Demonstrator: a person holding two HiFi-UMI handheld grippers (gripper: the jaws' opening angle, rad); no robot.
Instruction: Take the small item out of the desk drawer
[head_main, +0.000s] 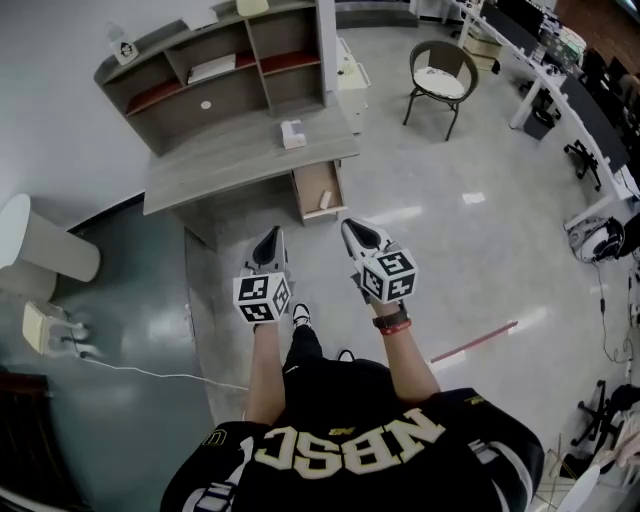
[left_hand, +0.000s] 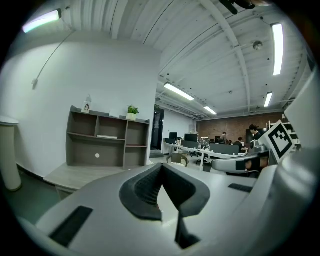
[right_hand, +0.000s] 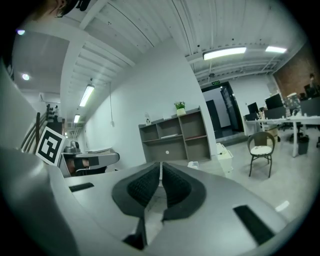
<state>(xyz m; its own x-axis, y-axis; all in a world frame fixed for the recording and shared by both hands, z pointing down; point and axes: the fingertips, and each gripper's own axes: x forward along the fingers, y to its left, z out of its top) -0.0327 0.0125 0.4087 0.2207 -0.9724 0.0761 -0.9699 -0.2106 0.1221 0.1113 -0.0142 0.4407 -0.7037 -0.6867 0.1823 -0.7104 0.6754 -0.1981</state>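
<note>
A grey desk (head_main: 240, 160) with a shelf unit (head_main: 215, 70) stands ahead of me on the floor. Its drawer (head_main: 318, 187) is pulled open at the right end, and a small white item (head_main: 326, 200) lies near the drawer's front. A small white box (head_main: 292, 133) sits on the desktop. My left gripper (head_main: 270, 240) and right gripper (head_main: 353, 230) hang side by side above the floor, short of the drawer. Both are shut with nothing between the jaws. The left gripper view shows the closed tips (left_hand: 161, 166) and the shelf unit (left_hand: 107, 145) beyond. The right gripper view shows its closed tips (right_hand: 160, 165).
A chair (head_main: 440, 72) stands at the back right, and a white cabinet (head_main: 350, 80) is beside the desk. A white cylinder (head_main: 45, 245) and a power strip with cable (head_main: 50, 330) are at the left. A red stick (head_main: 475, 342) lies on the floor. Office desks (head_main: 590, 110) line the right.
</note>
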